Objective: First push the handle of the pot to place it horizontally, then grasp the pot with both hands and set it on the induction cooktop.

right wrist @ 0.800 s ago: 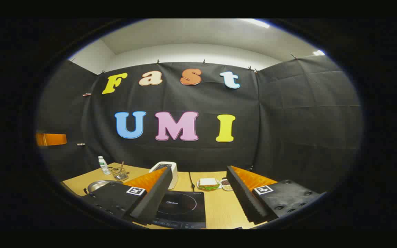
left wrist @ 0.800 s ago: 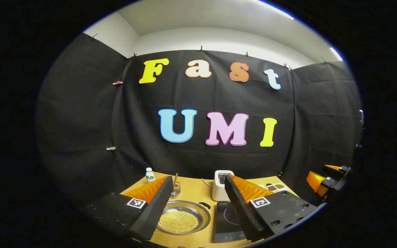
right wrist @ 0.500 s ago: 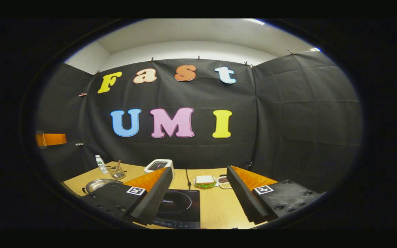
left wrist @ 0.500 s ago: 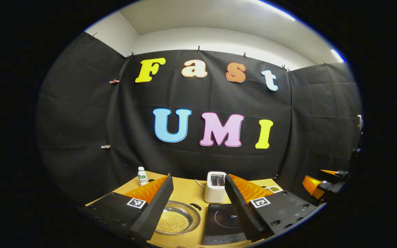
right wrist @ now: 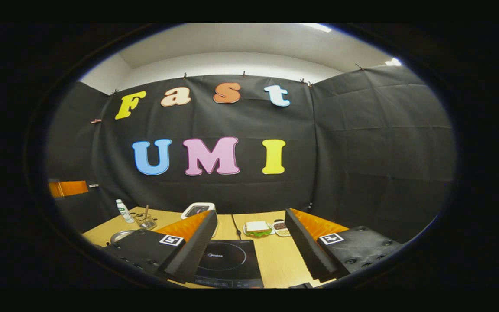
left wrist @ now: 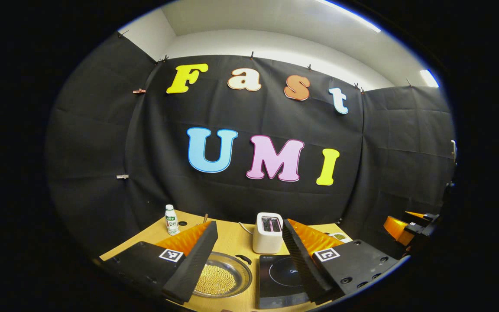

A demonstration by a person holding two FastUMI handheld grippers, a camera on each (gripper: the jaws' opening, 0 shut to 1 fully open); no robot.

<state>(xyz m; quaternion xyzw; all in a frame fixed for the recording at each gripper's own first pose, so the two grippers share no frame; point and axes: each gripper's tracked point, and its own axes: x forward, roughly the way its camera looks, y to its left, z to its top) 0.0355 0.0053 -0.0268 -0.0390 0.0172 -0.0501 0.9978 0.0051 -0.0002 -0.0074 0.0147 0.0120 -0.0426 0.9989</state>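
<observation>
1. Bench [left wrist: 232, 236]: induction cooktop [left wrist: 282, 277] just right of pot [left wrist: 221, 277].
2. Pot holds loose yellow grains; tilting during lift would spill them.
3. Left tongs [left wrist: 249, 264], right tongs [right wrist: 251, 253]: wide, empty, above bench.
4. Pot handle [left wrist: 244, 259] small; push may slip off.

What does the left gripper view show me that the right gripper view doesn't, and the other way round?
Left gripper view adds: the yellow grains inside the pot, and its black handle on the far side. Right gripper view adds: the sandwich on its plate, beyond the induction cooktop. Shared: the cooktop, the white toaster, the bottle, the pot's rim, and an open, empty gripper up front, the left gripper and the right gripper.
</observation>
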